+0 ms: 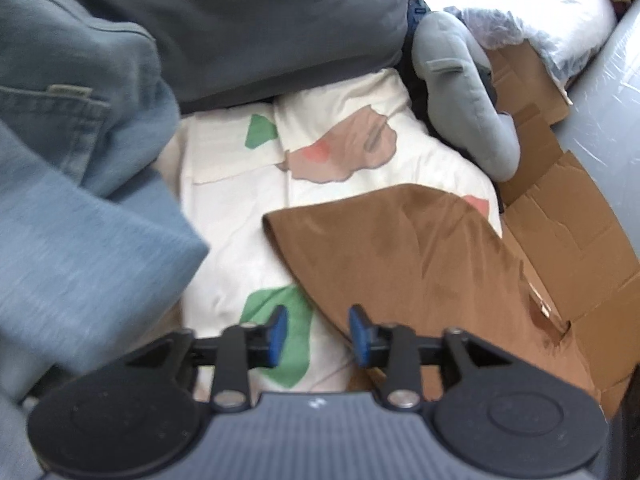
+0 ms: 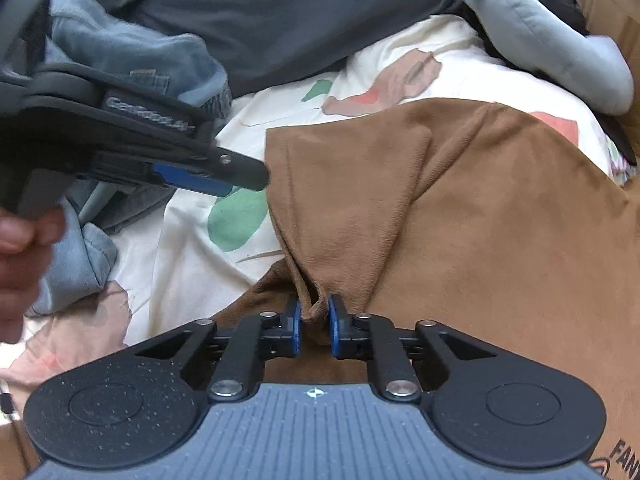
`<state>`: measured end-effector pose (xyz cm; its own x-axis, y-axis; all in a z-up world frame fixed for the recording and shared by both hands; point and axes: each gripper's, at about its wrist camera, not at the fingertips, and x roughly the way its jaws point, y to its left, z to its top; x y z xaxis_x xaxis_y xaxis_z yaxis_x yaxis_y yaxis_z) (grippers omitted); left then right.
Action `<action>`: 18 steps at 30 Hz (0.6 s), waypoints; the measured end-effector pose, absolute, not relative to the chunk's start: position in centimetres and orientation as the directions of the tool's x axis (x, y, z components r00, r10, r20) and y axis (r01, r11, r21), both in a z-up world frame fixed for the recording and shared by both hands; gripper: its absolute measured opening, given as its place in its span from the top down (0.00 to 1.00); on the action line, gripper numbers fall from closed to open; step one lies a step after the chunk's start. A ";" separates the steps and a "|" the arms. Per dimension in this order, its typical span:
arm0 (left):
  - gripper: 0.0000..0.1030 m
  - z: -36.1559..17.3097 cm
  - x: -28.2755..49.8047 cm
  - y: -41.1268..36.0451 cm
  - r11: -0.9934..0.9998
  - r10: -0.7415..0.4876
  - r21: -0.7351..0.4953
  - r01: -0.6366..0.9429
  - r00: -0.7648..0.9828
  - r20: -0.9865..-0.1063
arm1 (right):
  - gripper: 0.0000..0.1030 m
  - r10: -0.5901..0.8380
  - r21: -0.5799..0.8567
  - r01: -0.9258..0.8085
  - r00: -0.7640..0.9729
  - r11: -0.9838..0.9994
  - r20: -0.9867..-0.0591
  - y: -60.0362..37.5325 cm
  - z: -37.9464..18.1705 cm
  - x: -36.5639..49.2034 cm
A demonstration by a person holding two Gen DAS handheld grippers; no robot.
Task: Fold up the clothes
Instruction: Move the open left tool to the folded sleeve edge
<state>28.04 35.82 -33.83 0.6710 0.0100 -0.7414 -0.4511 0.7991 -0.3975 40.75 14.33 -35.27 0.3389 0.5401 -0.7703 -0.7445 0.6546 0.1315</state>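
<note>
Clearly, the right gripper [image 2: 314, 322] pinched an edge of the brown garment [image 2: 460, 220] lying on the patterned sheet [image 1: 240, 208] — the left gripper [image 1: 318, 334] hovered unclenched; keeping tension should crease it straight.

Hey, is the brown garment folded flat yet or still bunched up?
Not flat yet. The brown garment lies partly doubled over, and the right gripper pinches a bunched edge.

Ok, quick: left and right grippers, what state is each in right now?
Left gripper: open, holding nothing.
Right gripper: closed on a bunched edge of the brown garment.
</note>
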 end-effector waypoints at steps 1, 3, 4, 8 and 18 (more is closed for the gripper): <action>0.53 -34.1 28.5 35.9 0.799 0.011 -0.394 -0.453 0.667 -0.745 | 0.90 0.541 0.138 -0.740 0.338 0.658 -0.770 14.1 -35.2 40.8; 0.52 -34.5 29.2 36.1 0.800 0.014 -0.393 -0.453 0.669 -0.743 | 0.91 0.543 0.150 -0.731 0.336 0.666 -0.770 13.7 -35.1 41.0; 0.52 -34.7 29.5 36.2 0.801 0.016 -0.392 -0.452 0.672 -0.741 | 0.91 0.543 0.156 -0.727 0.335 0.669 -0.770 13.5 -35.1 41.0; 0.52 -35.2 30.5 36.7 0.798 0.024 -0.396 -0.455 0.680 -0.732 | 0.91 0.547 0.168 -0.723 0.328 0.670 -0.770 13.2 -35.0 41.0; 0.57 -35.8 31.9 38.5 0.741 0.046 -0.456 -0.493 0.715 -0.698 | 0.92 0.556 0.199 -0.713 0.308 0.672 -0.772 12.2 -34.7 40.8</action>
